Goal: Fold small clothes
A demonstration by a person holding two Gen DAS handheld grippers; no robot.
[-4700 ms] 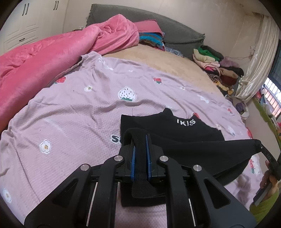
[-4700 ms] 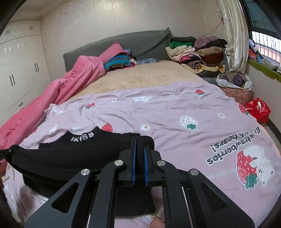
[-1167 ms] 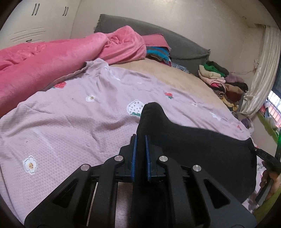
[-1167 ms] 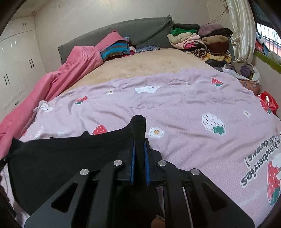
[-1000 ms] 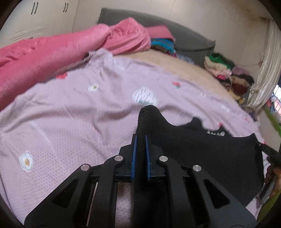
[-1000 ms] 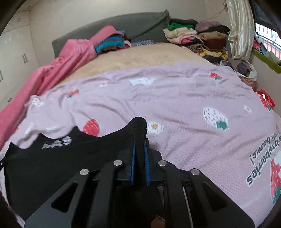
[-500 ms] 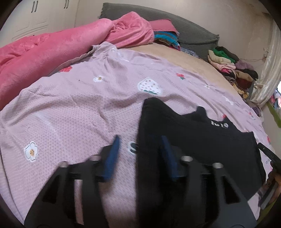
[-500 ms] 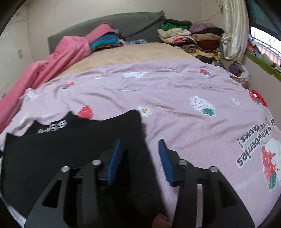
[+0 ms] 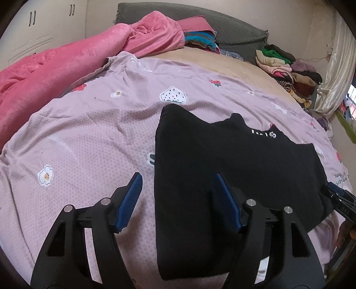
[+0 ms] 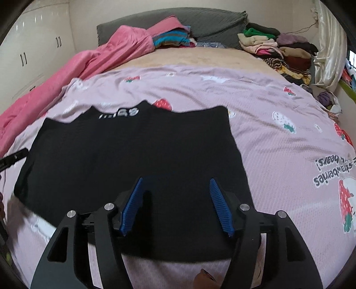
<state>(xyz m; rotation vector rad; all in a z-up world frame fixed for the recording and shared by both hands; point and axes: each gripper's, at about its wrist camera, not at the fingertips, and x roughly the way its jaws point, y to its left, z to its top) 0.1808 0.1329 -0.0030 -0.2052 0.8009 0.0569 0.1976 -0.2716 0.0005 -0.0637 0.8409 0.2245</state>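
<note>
A black garment with white lettering at its far edge lies folded flat on the pink strawberry-print sheet. It also shows in the right wrist view. My left gripper is open and empty, over the garment's near left edge. My right gripper is open and empty, over the garment's near right part. The right gripper's tip shows at the right edge of the left wrist view.
A pink blanket is bunched along the left of the bed. Piles of folded clothes lie at the far right, and a striped pile rests against the grey headboard. A curtain hangs at the right.
Both grippers were shut on the black garment and carried its edge forward over itself. They then opened and let go; the garment now lies folded on the sheet.
</note>
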